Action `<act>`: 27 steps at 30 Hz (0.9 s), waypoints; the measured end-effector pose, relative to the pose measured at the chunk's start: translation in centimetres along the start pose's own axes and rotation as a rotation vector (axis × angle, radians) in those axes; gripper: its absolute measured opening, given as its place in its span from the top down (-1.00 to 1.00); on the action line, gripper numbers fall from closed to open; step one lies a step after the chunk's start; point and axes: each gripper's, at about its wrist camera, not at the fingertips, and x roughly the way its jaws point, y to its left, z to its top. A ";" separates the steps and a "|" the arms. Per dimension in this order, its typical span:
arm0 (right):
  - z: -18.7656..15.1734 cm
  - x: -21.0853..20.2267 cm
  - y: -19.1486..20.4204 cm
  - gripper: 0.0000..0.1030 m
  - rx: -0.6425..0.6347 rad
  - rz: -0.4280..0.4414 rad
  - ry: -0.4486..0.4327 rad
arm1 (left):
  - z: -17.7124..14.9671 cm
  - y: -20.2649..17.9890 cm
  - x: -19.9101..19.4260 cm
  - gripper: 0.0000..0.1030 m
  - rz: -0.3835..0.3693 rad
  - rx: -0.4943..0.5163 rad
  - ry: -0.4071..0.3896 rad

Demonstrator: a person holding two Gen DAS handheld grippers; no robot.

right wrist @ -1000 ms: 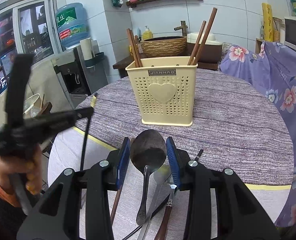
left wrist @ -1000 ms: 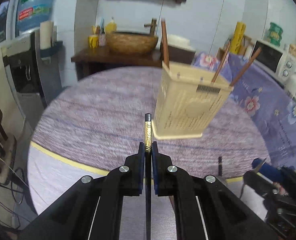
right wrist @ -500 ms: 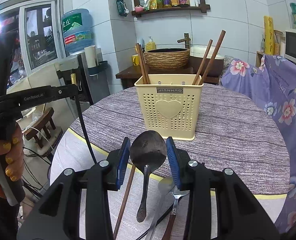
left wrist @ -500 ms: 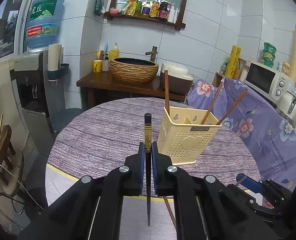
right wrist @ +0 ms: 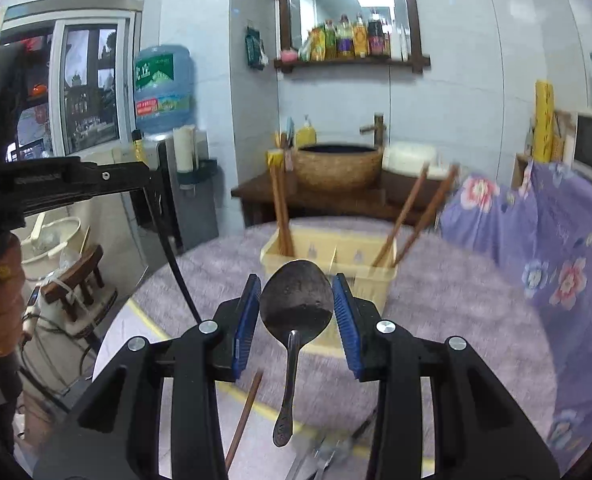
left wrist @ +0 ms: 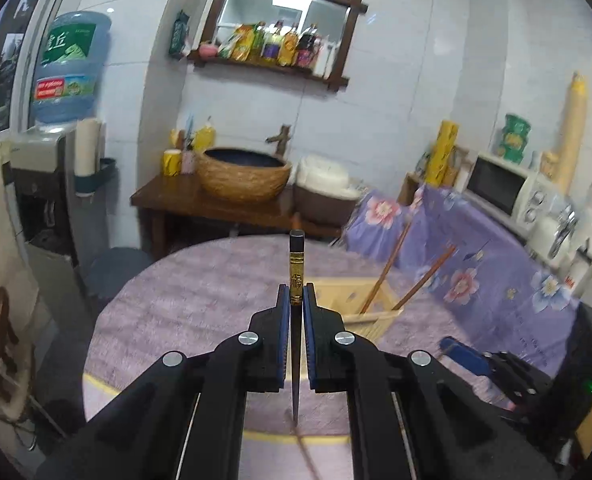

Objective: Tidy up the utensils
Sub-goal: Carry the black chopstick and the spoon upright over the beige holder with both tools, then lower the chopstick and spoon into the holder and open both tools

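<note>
My left gripper (left wrist: 296,294) is shut on a black chopstick with a gold band (left wrist: 296,276), held upright above the round table. The cream utensil basket (left wrist: 360,304) sits just behind and right of it, with brown chopsticks (left wrist: 388,272) standing inside. My right gripper (right wrist: 296,288) is shut on a metal spoon (right wrist: 296,296), bowl up and handle hanging down, in front of and above the basket (right wrist: 372,280). The left gripper with its chopstick (right wrist: 167,240) shows at the left of the right wrist view.
A brown chopstick (right wrist: 243,420) and more cutlery (right wrist: 328,452) lie on the table near its front edge. The purple table top (right wrist: 456,320) spreads around the basket. A floral cloth (right wrist: 556,240) covers furniture at the right. A water dispenser (left wrist: 55,184) stands left.
Both grippers have risen with their loads, so the basket now sits lower in both views. The views now tilt up toward the wall shelf.
</note>
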 end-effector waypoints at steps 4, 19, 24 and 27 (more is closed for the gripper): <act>6.3 0.8 -1.2 0.27 0.018 -0.017 -0.098 | 5.5 -2.2 -0.3 0.85 -0.026 0.024 -0.103; 5.9 10.9 -4.8 0.27 0.036 -0.140 -0.100 | 3.1 -3.3 9.6 0.84 0.067 0.055 -0.114; 2.6 12.1 -4.6 0.27 0.023 -0.133 -0.055 | -0.3 -2.1 11.3 0.84 0.061 0.034 -0.038; 1.4 12.8 -4.5 0.27 0.029 -0.133 -0.021 | -1.8 -2.0 12.0 0.84 0.059 0.036 -0.003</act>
